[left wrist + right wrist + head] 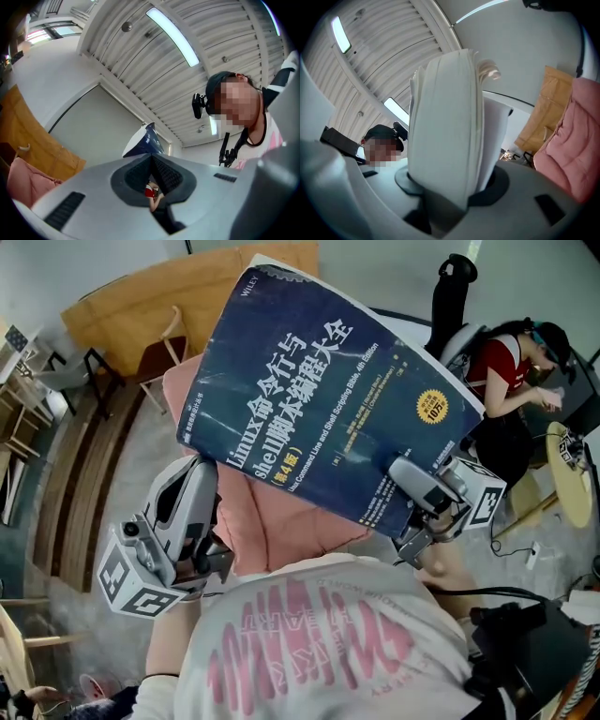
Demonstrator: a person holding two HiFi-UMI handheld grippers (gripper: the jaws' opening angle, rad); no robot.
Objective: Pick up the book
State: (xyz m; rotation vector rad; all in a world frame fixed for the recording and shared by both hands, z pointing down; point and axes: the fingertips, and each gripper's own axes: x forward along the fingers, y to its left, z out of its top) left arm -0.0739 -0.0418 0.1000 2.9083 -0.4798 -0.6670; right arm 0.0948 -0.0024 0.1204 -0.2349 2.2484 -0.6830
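I judge the pick as good as done: the book (328, 399) is up in the air, tilted with its dark blue cover toward me, well above the pink cushion (272, 521). My right gripper (413, 512) has it by the lower right edge, and the right gripper view shows the white page block wedged between the jaws, so they are clamped on the book at a middling width. My left gripper (199, 486) sits just under the lower left corner. Its jaws are pinched nearly together with only a slit between the pads, and the corner rises just past their tips. I cannot tell whether they touch it. A thick book held by one edge may swing, so next I'd want a firm right grip and the left brought under as a prop.
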